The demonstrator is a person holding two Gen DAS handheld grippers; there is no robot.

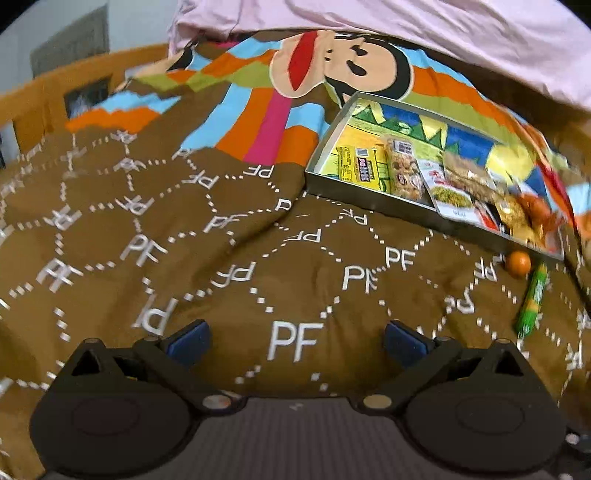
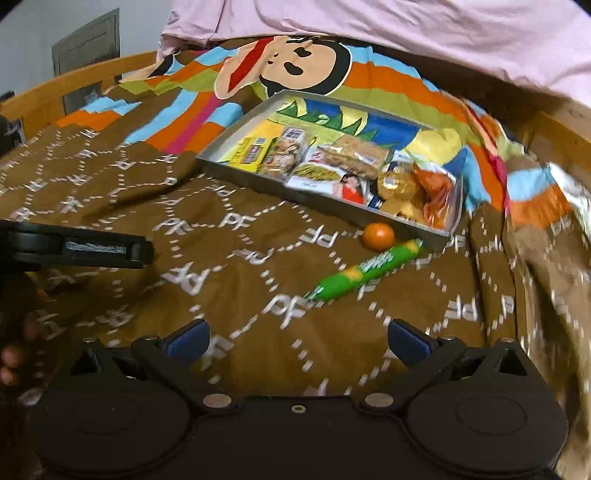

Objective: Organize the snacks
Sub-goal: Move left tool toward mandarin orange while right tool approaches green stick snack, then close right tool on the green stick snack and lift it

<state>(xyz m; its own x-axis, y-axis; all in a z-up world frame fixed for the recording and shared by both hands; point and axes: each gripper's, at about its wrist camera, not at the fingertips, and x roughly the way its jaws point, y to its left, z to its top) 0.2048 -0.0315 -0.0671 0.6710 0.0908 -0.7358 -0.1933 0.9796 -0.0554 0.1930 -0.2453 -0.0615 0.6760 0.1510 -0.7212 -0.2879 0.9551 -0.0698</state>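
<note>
Left wrist view: left gripper [image 1: 297, 341] hangs over the brown patterned bedspread [image 1: 184, 240], jaws wide, nothing between the blue pads [image 1: 188, 339]. Far right sits the metal tray [image 1: 369, 201], already loaded with snack packs: a yellow packet [image 1: 360, 168] at its left end, a clear bag of biscuits [image 1: 404, 173] next to it, a white packet [image 1: 448, 192] after that, and more wrappers toward the right end, which is motion-blurred so contents there are hard to sort. Just outside the tray's near rim, on the bedspread, lie an orange [image 1: 518, 263] and a green tube of snacks [image 1: 533, 303], close to each other, whether touching I cannot tell. A pink sheet [image 1: 406, 33] covers the far edge.

Right wrist view: right gripper [image 2: 298, 341] is also over bare bedspread, jaws wide, empty. The green tube [image 2: 365, 271] lies diagonally ahead and a bit right, its far end near the tray's [image 2: 243, 173] corner; the orange [image 2: 378, 235] is just beside the tray's near wall. The left gripper's finger [image 2: 103, 249] pokes in from the left, well apart from both.

Progress, judged: most snacks are in the tray; the tube and orange look like the leftovers. The right gripper is nearer them, so the tube is a likely next pick.
</note>
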